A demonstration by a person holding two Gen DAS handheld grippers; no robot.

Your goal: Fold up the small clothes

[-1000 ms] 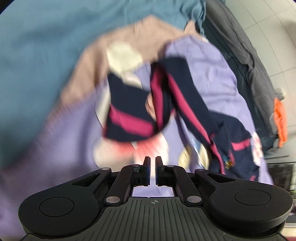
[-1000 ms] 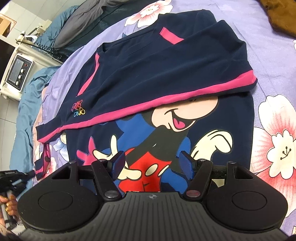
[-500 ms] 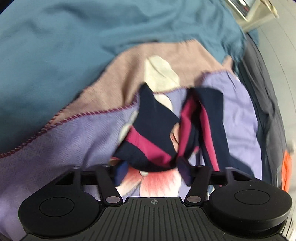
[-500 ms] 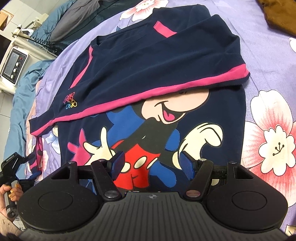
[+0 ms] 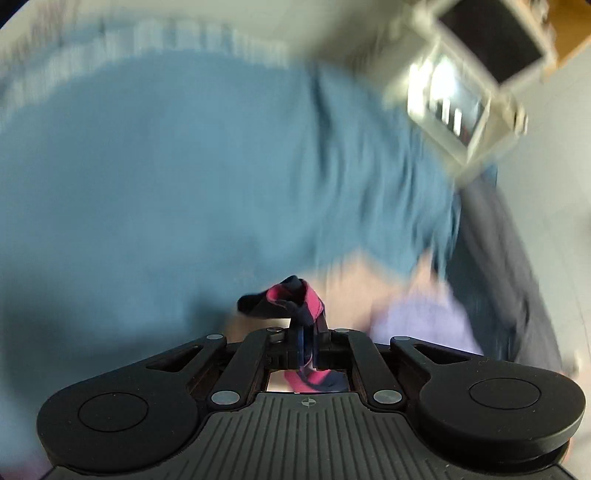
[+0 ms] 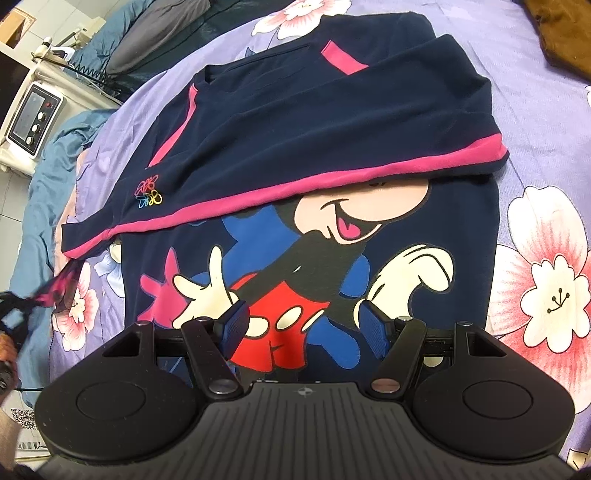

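Your left gripper (image 5: 306, 343) has just been closing and is now pinched on the navy-and-pink sleeve cuff (image 5: 291, 299); a wad of fabric sticks out past the fingertips and more hangs below them, so the hold looks deep enough. The left view is badly blurred, w/ only a teal blanket (image 5: 184, 184) and a white device (image 5: 461, 92) readable behind. Your right gripper (image 6: 304, 325) hovers w/ jaws well apart and nothing between them, over the cartoon print low on the navy shirt (image 6: 332, 122). The shirt lies flat on the bed's purple floral sheet (image 6: 546, 258), its top part already folded down so the pink hem band (image 6: 332, 173) runs across the print. At the left edge of the right view, the sleeve trails off the shirt's corner toward the left gripper (image 6: 14, 314). Handling, as a judgement: it's thin knit, light, limp, no stiffness, so it'll drape and bunch wherever you don't support it, and it prob. drags the body along if you pull the sleeve hard. Not fragile, not slippery on the sheet. The cuff's doubled band is the best place to hold the sleeve. For the body, take the side seam or bottom hem corners, not mid-panel, where single-layer cloth just puckers. A brown garment (image 6: 561, 33) sits well apart at top right, no interference.
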